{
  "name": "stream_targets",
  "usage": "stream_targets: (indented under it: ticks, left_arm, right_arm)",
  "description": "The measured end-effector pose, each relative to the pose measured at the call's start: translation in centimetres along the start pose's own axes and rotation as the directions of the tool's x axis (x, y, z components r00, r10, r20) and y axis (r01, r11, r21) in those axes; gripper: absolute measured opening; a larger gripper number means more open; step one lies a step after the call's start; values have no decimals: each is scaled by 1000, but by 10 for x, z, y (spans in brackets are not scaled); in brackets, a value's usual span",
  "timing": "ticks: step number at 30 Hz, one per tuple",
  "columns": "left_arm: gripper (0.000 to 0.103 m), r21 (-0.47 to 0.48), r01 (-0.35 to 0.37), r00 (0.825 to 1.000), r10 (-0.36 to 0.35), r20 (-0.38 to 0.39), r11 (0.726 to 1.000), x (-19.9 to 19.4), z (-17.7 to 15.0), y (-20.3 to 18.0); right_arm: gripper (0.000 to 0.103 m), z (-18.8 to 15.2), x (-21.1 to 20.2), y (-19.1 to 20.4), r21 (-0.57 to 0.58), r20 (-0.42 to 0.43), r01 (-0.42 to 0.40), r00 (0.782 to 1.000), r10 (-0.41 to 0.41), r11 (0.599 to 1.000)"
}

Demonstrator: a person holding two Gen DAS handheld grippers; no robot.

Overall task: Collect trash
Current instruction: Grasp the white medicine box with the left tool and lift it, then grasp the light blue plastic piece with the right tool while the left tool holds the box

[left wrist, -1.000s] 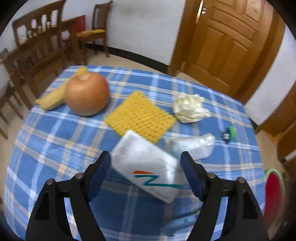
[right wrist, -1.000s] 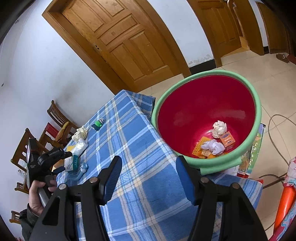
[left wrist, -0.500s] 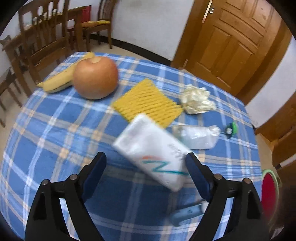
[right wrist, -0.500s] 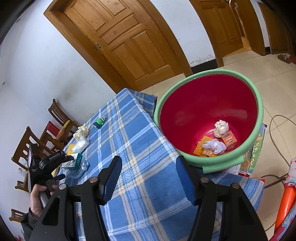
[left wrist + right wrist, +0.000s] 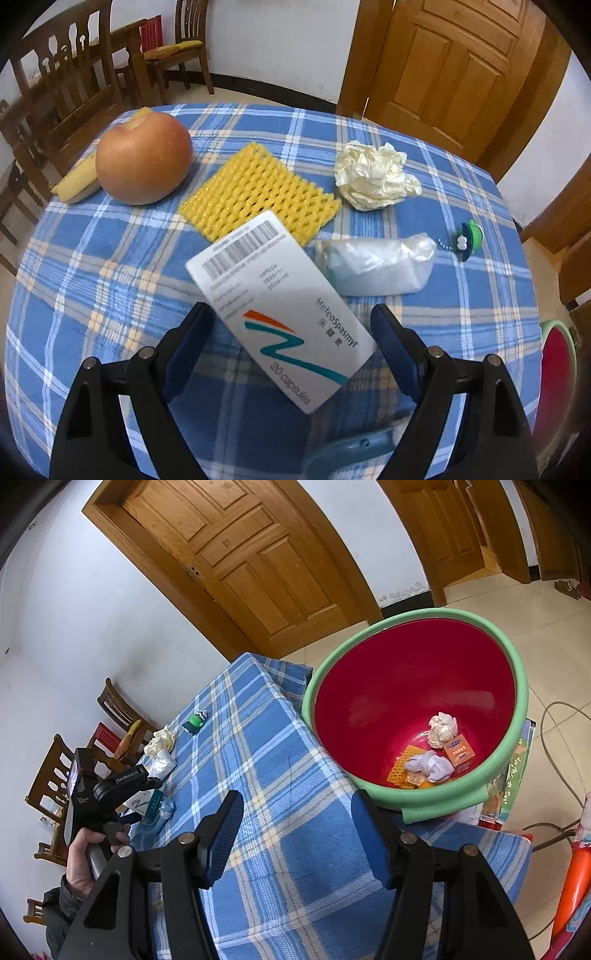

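Our left gripper point(image 5: 291, 325) hangs over the white medicine box point(image 5: 277, 306), jaws spread wide with the box's lower half lying between them, pads clear of it. The box rests on the checked tablecloth point(image 5: 92, 266), its barcode end pointing to eleven o'clock. Our right gripper point(image 5: 295, 818) stands apart, empty, with the red bin point(image 5: 410, 709) at one o'clock.

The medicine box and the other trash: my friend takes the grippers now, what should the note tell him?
Left gripper: open around the white medicine box, not gripping it.
Right gripper: open, empty, by the red bin.
Done: some trash lies in the bin.
Left on the table: the box, yellow foam net, crumpled paper, plastic bag.
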State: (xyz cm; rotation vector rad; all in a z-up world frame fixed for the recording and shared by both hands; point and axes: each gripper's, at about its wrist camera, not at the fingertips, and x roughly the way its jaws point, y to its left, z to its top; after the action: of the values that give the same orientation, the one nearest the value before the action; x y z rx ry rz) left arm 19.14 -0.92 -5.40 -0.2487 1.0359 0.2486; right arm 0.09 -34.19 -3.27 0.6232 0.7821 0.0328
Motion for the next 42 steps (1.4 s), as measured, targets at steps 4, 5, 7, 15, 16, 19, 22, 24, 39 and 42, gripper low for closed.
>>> stream_targets:
  ticks: [4,5,7,15,16,19,22,24,39,42]
  left_arm:
    - [87,-5,-4,1000,4,9,1000,-5,-6,14]
    - [87,-3,-4,1000,4,14,1000,-6,-7,16]
    - [85,5,3,1000,-3,19,1000,-7,-8,21]
    - [52,41,96,994,-98,48,995,-24,-22,44]
    - [52,46,108,993,-110,48,993,-25,-25,46]
    - [52,53,149,987,-151,46,988,-34,-31,56]
    - [52,56,196,978,-199,59,979,-46,-34,64]
    - [52,57,223,971,-227,68,973,-54,-36,71]
    - [52,-16,200,963,-193,190,980,-88,-38,135]
    - [52,-20,181,965,-174,194,983,-87,-40,143]
  right_arm:
    - [64,-2,0,2,-5,-2,-4,1000,4,1000]
    - [64,-2,0,3,-7,-2,-4,1000,4,1000]
    - [64,-3,0,5,-10,-3,-7,1000,7,1000]
    - [64,-9,-3,26,-62,-12,-5,1000,4,998]
    - [64,-9,-2,29,-70,-16,-5,1000,4,998]
    - [64,-12,2,42,-93,-33,-8,999,5,996]
    - [64,-14,6,57,-126,-47,-14,999,8,992]
    - [64,-15,10,67,-155,-55,-17,998,8,988]
    - [79,-34,73,161,-362,-206,-106,978,32,926]
    - [90,-40,88,173,-385,-226,-97,974,8,918]
